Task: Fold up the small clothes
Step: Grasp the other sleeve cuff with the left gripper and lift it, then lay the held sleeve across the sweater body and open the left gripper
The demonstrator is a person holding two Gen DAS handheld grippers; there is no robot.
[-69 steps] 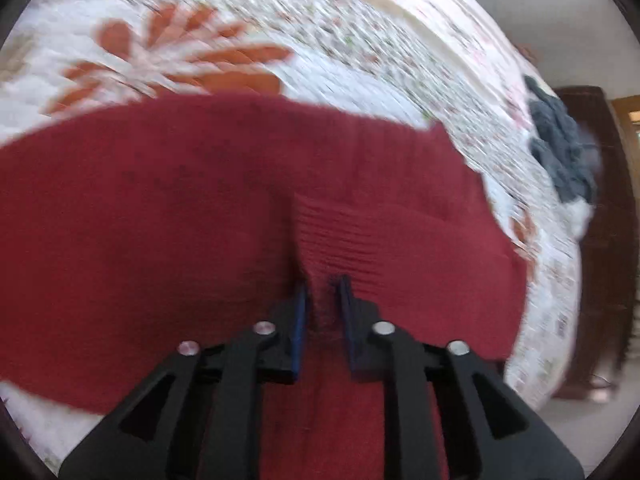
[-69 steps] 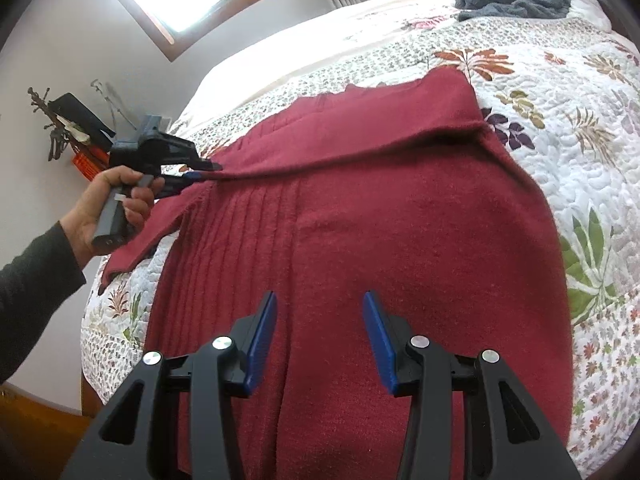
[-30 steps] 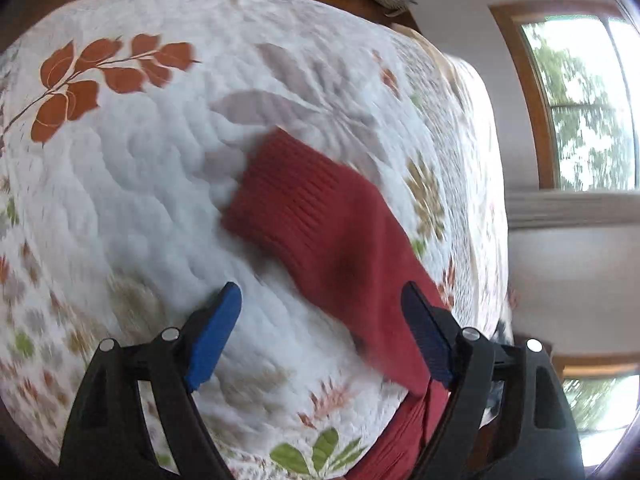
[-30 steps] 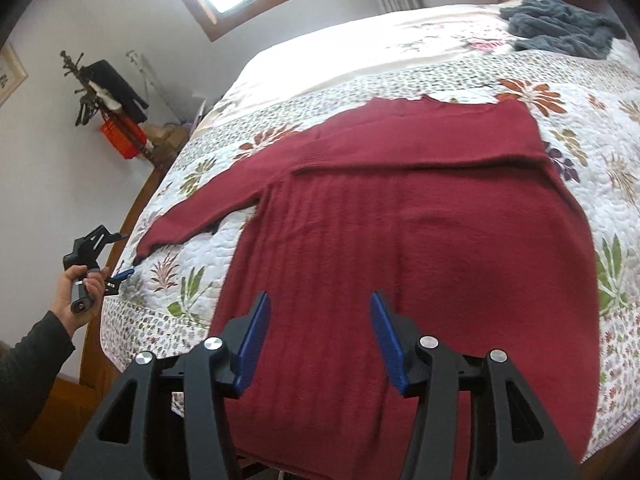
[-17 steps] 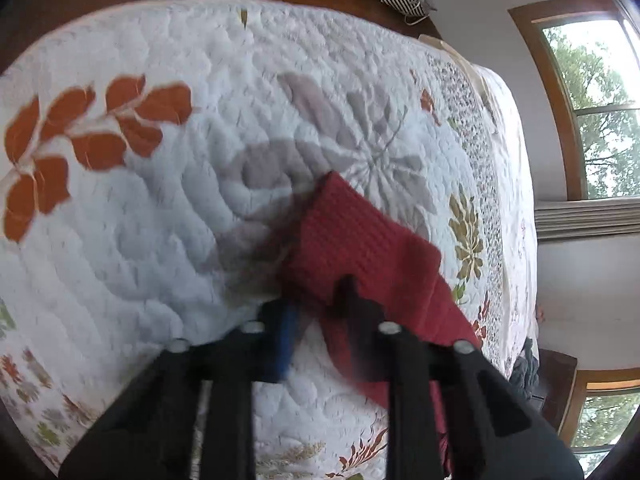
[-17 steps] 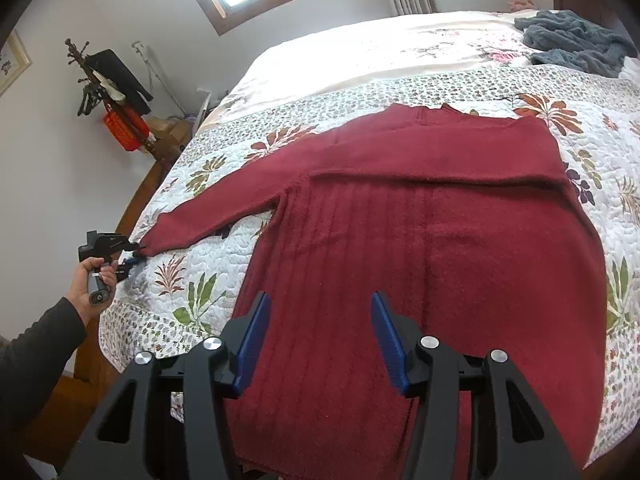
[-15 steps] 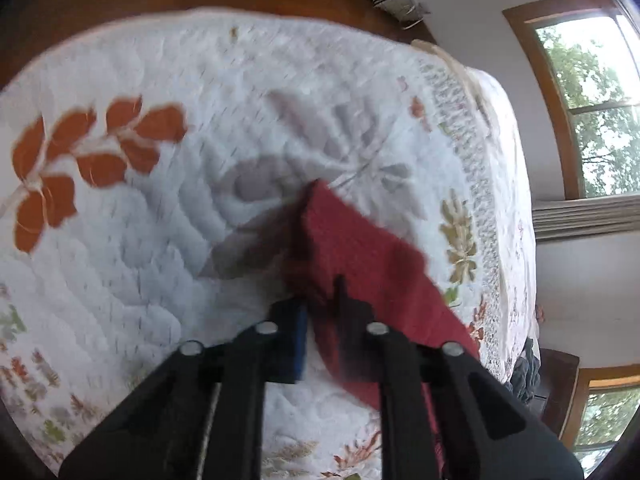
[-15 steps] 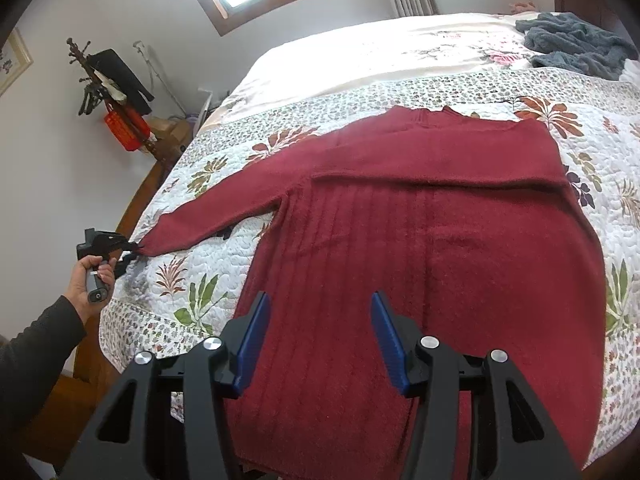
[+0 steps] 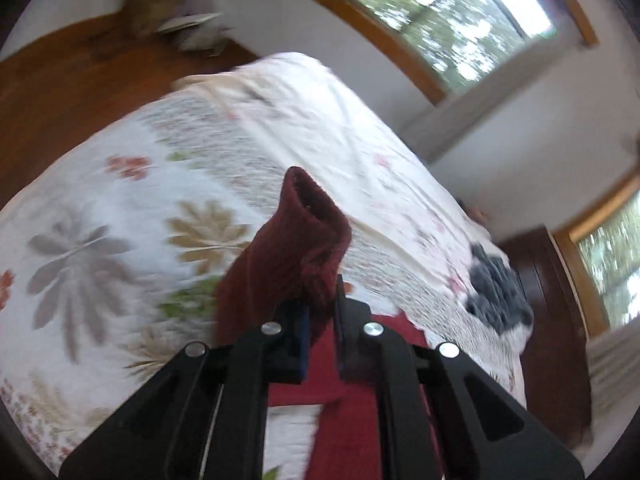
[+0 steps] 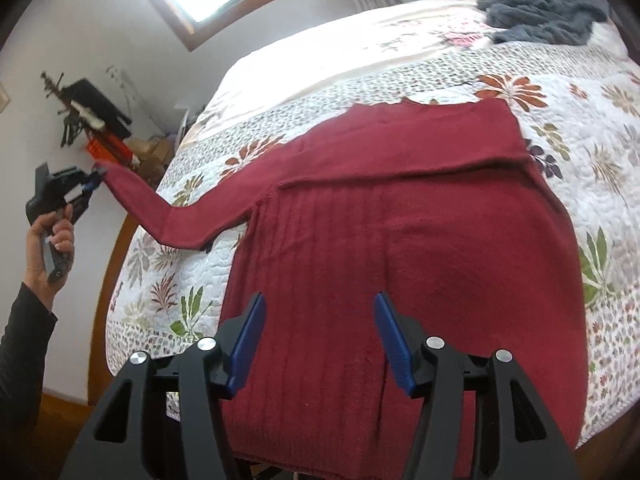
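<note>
Sweater (image 10: 400, 240) in dark red knit lies spread over the floral quilt (image 10: 592, 152) of the bed, its top part folded down across the chest and its hem toward the near edge. One sleeve (image 10: 160, 216) stretches off to the left, lifted clear of the quilt. Its cuff (image 9: 308, 232) is pinched between the left tongs (image 9: 320, 320), which a hand (image 10: 48, 248) in a dark sleeve holds up beside the bed. The right tongs (image 10: 316, 340) hover over the near hem, spread wide and holding nothing. A grey garment (image 10: 540, 20) sits bunched at the far right of the bed, well apart from the sweater.
</note>
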